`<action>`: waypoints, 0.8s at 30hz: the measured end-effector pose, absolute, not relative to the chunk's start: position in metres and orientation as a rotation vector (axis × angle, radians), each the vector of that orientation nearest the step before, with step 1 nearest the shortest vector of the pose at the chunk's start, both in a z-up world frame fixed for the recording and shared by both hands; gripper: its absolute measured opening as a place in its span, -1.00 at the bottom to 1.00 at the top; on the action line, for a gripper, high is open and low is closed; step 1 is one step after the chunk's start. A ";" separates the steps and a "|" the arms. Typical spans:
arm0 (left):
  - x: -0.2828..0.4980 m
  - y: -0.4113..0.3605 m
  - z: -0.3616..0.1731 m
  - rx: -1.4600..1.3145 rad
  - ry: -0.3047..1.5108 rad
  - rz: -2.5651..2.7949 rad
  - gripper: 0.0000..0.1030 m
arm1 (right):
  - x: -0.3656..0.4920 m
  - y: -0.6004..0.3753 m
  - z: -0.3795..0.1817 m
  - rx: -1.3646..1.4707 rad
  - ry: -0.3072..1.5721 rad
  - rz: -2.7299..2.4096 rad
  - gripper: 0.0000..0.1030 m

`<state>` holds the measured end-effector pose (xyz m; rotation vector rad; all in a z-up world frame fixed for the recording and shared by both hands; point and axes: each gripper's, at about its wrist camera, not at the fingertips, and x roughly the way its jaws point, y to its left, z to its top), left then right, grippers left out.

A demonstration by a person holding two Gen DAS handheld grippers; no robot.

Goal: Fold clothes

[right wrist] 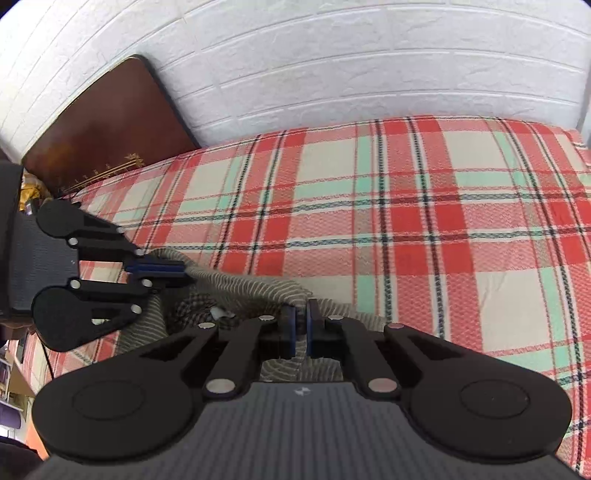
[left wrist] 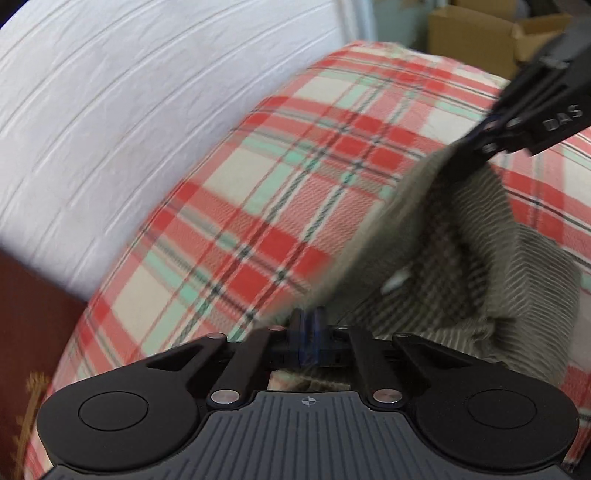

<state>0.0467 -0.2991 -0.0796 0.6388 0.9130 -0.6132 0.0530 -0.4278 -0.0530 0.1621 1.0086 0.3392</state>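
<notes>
While both claws pinch one olive striped garment (right wrist: 255,291) on the plaid bed (right wrist: 406,221), left claw (right wrist: 177,274) and right claw (right wrist: 302,325) clamped, only the left wrist view shows two cardboard boxes (left wrist: 476,33).

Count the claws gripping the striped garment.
2. The left claw pinches the striped garment at one edge, the right claw at another, both above the plaid bedspread. More cloth may be hidden below.
</notes>
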 end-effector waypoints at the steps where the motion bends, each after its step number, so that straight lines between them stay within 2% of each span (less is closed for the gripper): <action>1: 0.048 -0.294 -0.079 0.611 0.923 -0.601 -1.00 | 0.054 -0.430 -0.054 0.167 1.012 0.329 -0.90; 7: 0.047 -0.274 -0.070 0.471 0.954 -0.559 -1.00 | 0.056 -0.428 -0.057 0.150 1.026 0.354 -0.88; 8: 0.045 -0.273 -0.066 0.443 0.950 -0.558 -0.64 | 0.057 -0.426 -0.056 0.145 1.025 0.358 -0.84; 9: 0.044 -0.271 -0.062 0.402 0.946 -0.556 -0.48 | 0.057 -0.424 -0.056 0.140 1.025 0.362 -0.83; 13: 0.033 -0.254 -0.047 0.276 0.923 -0.538 -0.19 | 0.056 -0.420 -0.051 0.125 1.010 0.368 -0.73; 14: 0.030 -0.249 -0.045 0.268 0.915 -0.528 -0.09 | 0.055 -0.420 -0.048 0.127 0.999 0.370 -0.63; 17: 0.024 -0.235 -0.042 0.244 0.907 -0.490 -0.05 | 0.045 -0.419 -0.031 0.138 0.930 0.378 -0.33; 21: 0.031 -0.222 -0.050 0.158 0.936 -0.447 -0.05 | 0.036 -0.407 -0.016 0.151 0.859 0.444 -0.32; 24: 0.039 -0.219 -0.054 0.107 0.952 -0.445 -0.05 | 0.048 -0.391 -0.027 0.202 0.909 0.513 -0.32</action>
